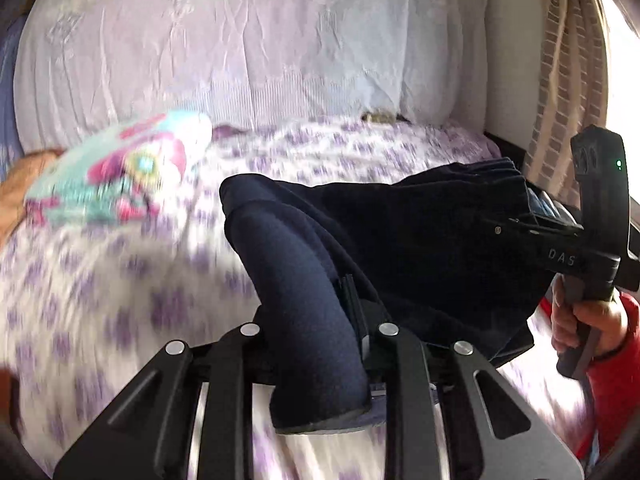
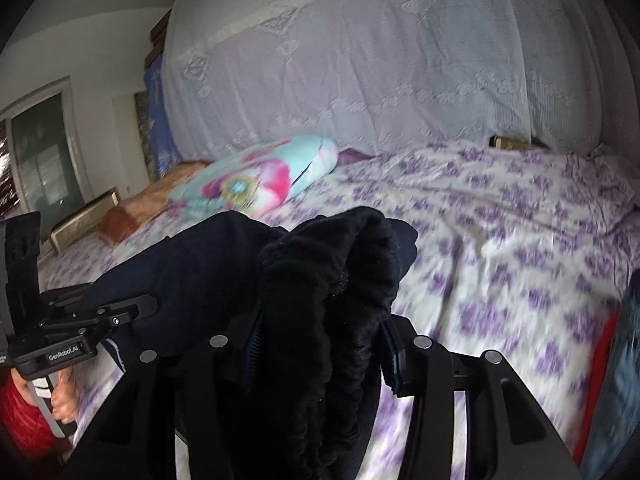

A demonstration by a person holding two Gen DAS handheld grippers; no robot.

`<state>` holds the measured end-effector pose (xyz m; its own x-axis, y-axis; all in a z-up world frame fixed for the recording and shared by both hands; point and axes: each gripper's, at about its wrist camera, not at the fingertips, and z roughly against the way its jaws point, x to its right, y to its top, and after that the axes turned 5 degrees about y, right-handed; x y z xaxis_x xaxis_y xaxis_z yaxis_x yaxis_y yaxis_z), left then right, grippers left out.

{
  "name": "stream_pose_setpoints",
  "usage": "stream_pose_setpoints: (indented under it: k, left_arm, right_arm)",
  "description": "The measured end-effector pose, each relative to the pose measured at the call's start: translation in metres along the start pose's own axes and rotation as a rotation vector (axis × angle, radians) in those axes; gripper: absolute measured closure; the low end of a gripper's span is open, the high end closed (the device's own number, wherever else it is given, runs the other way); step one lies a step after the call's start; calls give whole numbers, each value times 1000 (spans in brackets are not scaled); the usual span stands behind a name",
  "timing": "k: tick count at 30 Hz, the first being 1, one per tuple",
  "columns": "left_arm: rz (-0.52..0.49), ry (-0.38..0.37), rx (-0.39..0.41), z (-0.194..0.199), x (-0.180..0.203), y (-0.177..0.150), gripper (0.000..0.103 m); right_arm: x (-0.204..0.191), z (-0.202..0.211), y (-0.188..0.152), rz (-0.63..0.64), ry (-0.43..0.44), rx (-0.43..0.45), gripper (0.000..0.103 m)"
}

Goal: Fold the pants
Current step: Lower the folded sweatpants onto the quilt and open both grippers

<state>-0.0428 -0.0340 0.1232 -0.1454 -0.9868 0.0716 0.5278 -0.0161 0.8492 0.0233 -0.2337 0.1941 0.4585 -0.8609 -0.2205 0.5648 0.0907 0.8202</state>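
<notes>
The pants point(image 1: 420, 240) are dark navy, of a soft fleecy cloth, and are hanging bunched in the air above the bed between the two grippers. In the right wrist view their gathered, ribbed waistband point(image 2: 344, 276) is showing as a thick ruffled roll, with a darker, fuzzier inner face. In the left wrist view a smooth rounded fold of the cloth is running down between the fingers, its cut edge lying at the bottom.

The left gripper point(image 1: 316, 344) is clamping on that fold, its jaws drawn close together on the cloth. The right gripper point(image 2: 320, 344) is gripping the waistband roll, its jaws standing partly apart around the thick bundle. A hand point(image 1: 588, 328) in a red sleeve point(image 1: 616, 364) is holding the right gripper's handle.

Writing: "DAS" is reading on the side of the right gripper in the left wrist view; "GenRobot.AI" is reading on the left gripper's body in the right wrist view.

Below, a bedsheet point(image 2: 500, 216) with a white ground and purple flowers is covering the bed. A turquoise and pink pillow point(image 2: 256, 176) is lying near the far side. A pale lace cover point(image 2: 360, 60) is draping the bulk behind it. A checked curtain point(image 1: 568, 60) is hanging at the right.
</notes>
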Motion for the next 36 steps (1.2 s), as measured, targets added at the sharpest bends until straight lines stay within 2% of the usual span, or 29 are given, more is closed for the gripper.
stream_pose_setpoints:
  k: [6,12,15,16,18,19,20,22,24,26,27,29,31,32,33,35,36]
  left_arm:
    - [-8,64,72,-71,-10,74,82]
    - [8,100,83,-150,-18,104,82]
    - [27,89,29,-196,-23,98,82]
    - [30,87,-12,-218,-25,92,82]
    - [52,86,-104,-254,-30,78,82]
    - [68,114,-152,-270,-34,68,81]
    - [66,141,-208,-284,-39,55,77]
    - [70,110,-204,-278,-45,55,71]
    - [63,147,-173,-265,-50,58,60]
    - [64,200,-148,-254,-55,57,55]
    - [82,199,-137,-248,-58,57,55]
    - [133,194,-86,-234,-64,63,55]
    - [163,174,-27,-222,-65,68,44]
    - [160,179,-23,-221,-64,68,27]
    - [144,198,-33,-224,-60,67,17]
    - [71,232,-94,-244,-49,61,16]
    - [33,247,-139,-255,-44,57,16]
  right_arm:
    - [54,-59,66,-39,-33,95,56]
    - [114,-132,91,-103,-37,110,56]
    - [141,-169,84,-138,-54,82,56]
    - [149,-183,79,-146,-66,51,56]
    - [168,-214,64,-164,-98,-73,52]
    - [177,-225,57,-178,-121,-128,50]
    - [186,-231,49,-191,-162,-162,46]
    - [200,-228,44,-258,-128,-157,41]
    - [201,-210,50,-300,-156,-100,38]
    - [192,-191,57,-264,-214,-27,38]
    - [183,-179,62,-217,-273,24,38]
    - [169,-164,68,-134,-329,81,38]
    - [152,-159,70,-64,-358,104,35]
    - [145,-164,68,-39,-354,86,33]
    - [145,-173,68,-26,-345,61,33]
    - [139,-197,56,13,-344,-32,32]
    - [138,-216,44,45,-373,-108,24]
